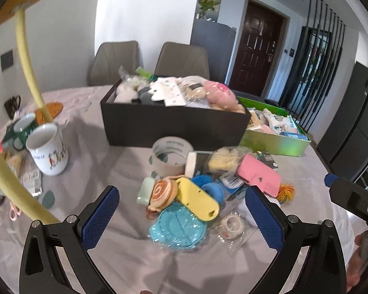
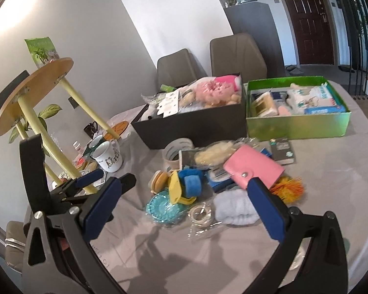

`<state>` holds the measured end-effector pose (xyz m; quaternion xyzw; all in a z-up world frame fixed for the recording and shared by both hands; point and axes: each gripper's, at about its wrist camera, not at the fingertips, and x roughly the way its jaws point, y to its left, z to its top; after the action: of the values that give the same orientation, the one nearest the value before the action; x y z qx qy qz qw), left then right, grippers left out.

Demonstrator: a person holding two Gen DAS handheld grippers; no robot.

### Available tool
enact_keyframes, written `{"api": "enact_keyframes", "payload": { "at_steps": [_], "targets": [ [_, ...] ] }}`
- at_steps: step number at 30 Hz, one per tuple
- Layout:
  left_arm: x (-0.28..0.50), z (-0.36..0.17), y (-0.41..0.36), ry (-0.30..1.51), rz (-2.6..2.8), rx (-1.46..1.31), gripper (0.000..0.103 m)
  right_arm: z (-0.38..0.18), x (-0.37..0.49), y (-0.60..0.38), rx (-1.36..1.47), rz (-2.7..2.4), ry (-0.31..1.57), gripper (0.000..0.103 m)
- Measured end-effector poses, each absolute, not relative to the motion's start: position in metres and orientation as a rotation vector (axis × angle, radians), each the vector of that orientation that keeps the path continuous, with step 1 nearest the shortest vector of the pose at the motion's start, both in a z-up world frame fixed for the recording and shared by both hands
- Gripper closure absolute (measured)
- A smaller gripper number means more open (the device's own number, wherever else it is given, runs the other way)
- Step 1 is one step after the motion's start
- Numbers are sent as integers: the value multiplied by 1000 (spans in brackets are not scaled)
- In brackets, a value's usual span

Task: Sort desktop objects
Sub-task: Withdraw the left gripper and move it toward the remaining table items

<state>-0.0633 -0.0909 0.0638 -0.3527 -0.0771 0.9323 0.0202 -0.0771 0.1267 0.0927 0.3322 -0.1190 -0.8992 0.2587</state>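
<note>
Mid-bench, the clutter pile [image 1: 184, 191] sits just in front of the black box [image 1: 174, 125] and green box [image 2: 296, 125]. Left hand-held gripper [image 1: 181, 215] and right hand-held gripper [image 2: 184, 210] both hover spread apart, holding nothing.

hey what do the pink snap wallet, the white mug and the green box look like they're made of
Pink snap wallet: probably faux leather or soft vinyl; smooth matte skin with a metal snap.
White mug: looks like enamelled metal or glazed ceramic; glossy, thin rim, printed picture. Can't tell which.
Green box: likely cardboard with a foil-like coating; stiff flat walls with a shiny green sheen.
</note>
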Motion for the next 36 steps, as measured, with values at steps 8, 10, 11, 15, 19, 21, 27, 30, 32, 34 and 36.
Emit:
{"api": "enact_keyframes", "payload": {
  "at_steps": [8,10,11,15,19,21,27,30,32,34,36],
  "targets": [
    [-63,41,-126,-342,2884,-1136,1,72,-87,100,958,-2391,-327,0],
    [-63,34,-132,-335,2891,-1152,1,67,-89,95,966,-2382,-324,0],
    [-63,31,-135,-336,2890,-1159,1,64,-91,92,972,-2377,-324,0],
    [-60,21,-145,-346,2880,-1159,1,56,-97,80,988,-2339,-326,5],
    [-59,13,-151,-307,2887,-1166,1,48,-104,66,1006,-2304,-319,13],
    [-60,9,-156,-328,2876,-1167,1,43,-108,61,1015,-2281,-332,13],
    [-70,-5,-161,-365,2823,-1188,1,26,-123,52,1058,-2233,-378,21],
    [-77,-12,-160,-382,2786,-1202,1,19,-130,49,1080,-2210,-401,31],
    [-81,-16,-160,-409,2762,-1196,3,15,-136,46,1092,-2188,-423,36],
    [-85,-19,-160,-421,2748,-1206,17,12,-141,42,1103,-2161,-436,39],
    [-91,-24,-159,-421,2725,-1230,21,10,-146,36,1115,-2139,-442,41]
  ]
}}
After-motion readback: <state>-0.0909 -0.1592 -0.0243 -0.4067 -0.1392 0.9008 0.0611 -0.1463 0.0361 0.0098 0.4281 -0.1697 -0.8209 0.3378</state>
